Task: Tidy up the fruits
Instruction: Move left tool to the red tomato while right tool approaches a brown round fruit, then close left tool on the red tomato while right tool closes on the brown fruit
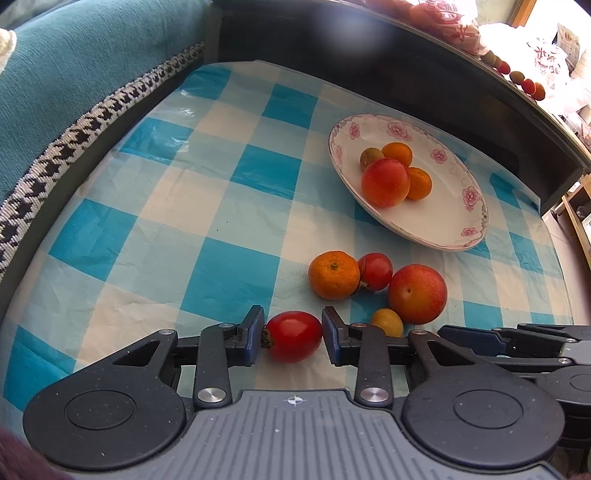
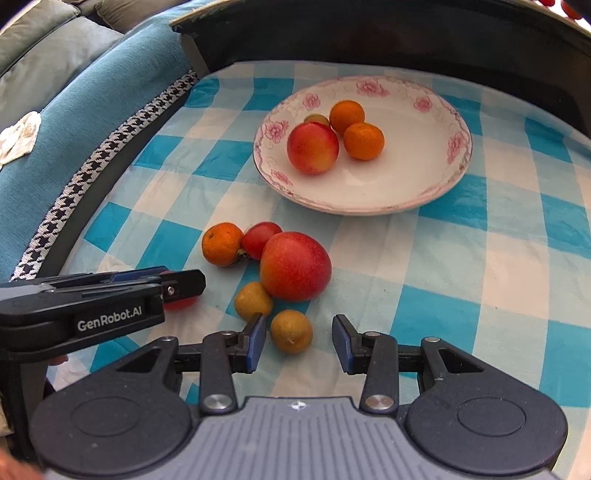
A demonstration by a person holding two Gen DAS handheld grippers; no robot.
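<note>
Two blue-padded claws (image 1: 293,336) round glossy tomato (image 1: 293,336)

Bare checked cloth (image 1: 155,206) left of plate (image 1: 454,221)

- Bright daylight comes in from the upper right, where the window area (image 1: 554,48) is washed out white.
- A hazy flare spot (image 1: 354,33) sits on the dark cabinet.
- Fisheye bending curves the tablecloth (image 1: 207,206) edges.
- The fruit is sharp, with soft shadows.
</note>
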